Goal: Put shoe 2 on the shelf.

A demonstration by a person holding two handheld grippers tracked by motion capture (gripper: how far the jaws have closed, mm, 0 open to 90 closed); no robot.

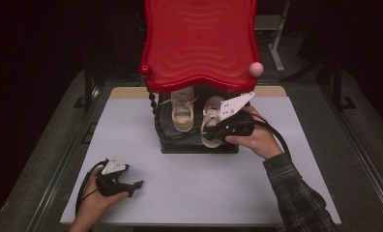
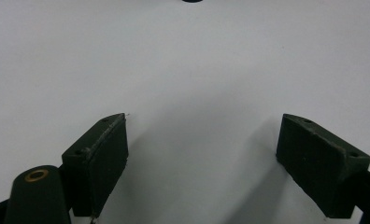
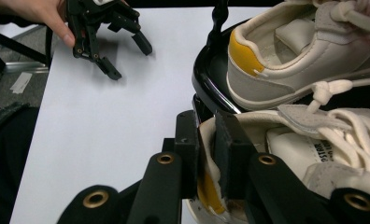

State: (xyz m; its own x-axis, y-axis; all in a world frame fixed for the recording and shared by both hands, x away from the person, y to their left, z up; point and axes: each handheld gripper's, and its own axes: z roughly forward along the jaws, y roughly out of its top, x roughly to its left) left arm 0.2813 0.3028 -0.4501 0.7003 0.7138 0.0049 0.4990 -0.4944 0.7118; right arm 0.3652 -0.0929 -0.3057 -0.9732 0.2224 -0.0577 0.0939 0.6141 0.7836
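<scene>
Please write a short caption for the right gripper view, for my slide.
Right gripper pinching the heel of a white shoe on a black rack.

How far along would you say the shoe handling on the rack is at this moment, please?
Looks done: one shoe sits on the black shelf under the red top. In hand: the right gripper is clamped on the heel of the second shoe, partly over the shelf edge; whether it is going in or coming out is unclear. The left gripper rests open on the table.
</scene>
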